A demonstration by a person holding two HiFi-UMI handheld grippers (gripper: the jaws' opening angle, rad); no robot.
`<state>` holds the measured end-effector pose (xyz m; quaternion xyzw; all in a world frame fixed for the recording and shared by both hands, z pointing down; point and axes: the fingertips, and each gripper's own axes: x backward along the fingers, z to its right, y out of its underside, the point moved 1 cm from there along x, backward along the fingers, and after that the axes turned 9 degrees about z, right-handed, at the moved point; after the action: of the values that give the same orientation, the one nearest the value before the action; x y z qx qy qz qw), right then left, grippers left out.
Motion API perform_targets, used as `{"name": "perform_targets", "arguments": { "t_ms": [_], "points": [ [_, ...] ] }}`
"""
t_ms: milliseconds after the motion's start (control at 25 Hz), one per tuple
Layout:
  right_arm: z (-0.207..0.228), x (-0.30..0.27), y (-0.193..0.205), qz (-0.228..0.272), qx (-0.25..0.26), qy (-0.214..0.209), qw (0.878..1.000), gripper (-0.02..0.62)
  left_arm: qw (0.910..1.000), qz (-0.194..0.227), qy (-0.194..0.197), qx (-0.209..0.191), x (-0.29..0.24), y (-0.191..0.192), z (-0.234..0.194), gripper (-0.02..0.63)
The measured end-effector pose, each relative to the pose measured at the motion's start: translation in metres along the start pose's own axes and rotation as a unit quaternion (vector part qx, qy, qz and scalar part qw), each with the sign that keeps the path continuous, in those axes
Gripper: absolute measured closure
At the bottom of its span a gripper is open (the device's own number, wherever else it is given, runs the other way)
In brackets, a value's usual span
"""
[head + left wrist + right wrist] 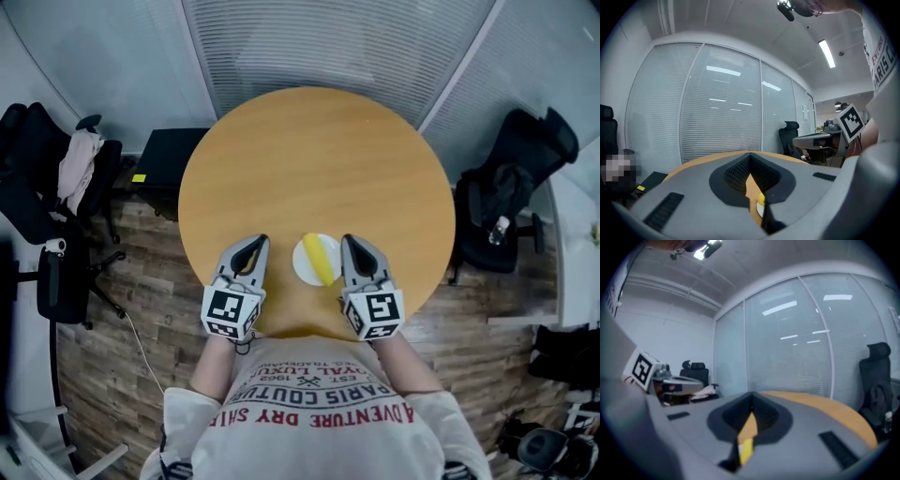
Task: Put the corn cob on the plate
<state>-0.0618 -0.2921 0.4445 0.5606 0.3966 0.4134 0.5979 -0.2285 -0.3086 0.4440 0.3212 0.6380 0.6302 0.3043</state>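
Observation:
A yellow corn cob lies on a small white plate near the front edge of the round wooden table. My left gripper hangs just left of the plate and my right gripper just right of it; both are shut and hold nothing. In the left gripper view, the gripper has its tips together, and a bit of the corn cob and plate shows through the slit below. The right gripper is likewise shut, and the corn cob shows through its slit.
Black office chairs stand left and right of the table, the left one draped with clothing. A black cabinet sits by the table's far left. Glass walls with blinds rise behind. The person's torso is at the table's near edge.

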Motion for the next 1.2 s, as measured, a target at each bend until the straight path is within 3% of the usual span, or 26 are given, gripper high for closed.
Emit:
{"name": "perform_targets", "arguments": {
  "t_ms": [360,1200],
  "points": [
    [-0.002,0.002,-0.012,0.013,0.013,-0.011,1.000,0.568,0.9998,0.014,0.013,-0.011,-0.008,-0.022,0.009,0.574],
    [-0.006,0.000,-0.004,-0.004,0.007,-0.004,1.000,0.568,0.9997,0.016,0.008,-0.016,-0.003,-0.026,0.007,0.574]
  ]
}}
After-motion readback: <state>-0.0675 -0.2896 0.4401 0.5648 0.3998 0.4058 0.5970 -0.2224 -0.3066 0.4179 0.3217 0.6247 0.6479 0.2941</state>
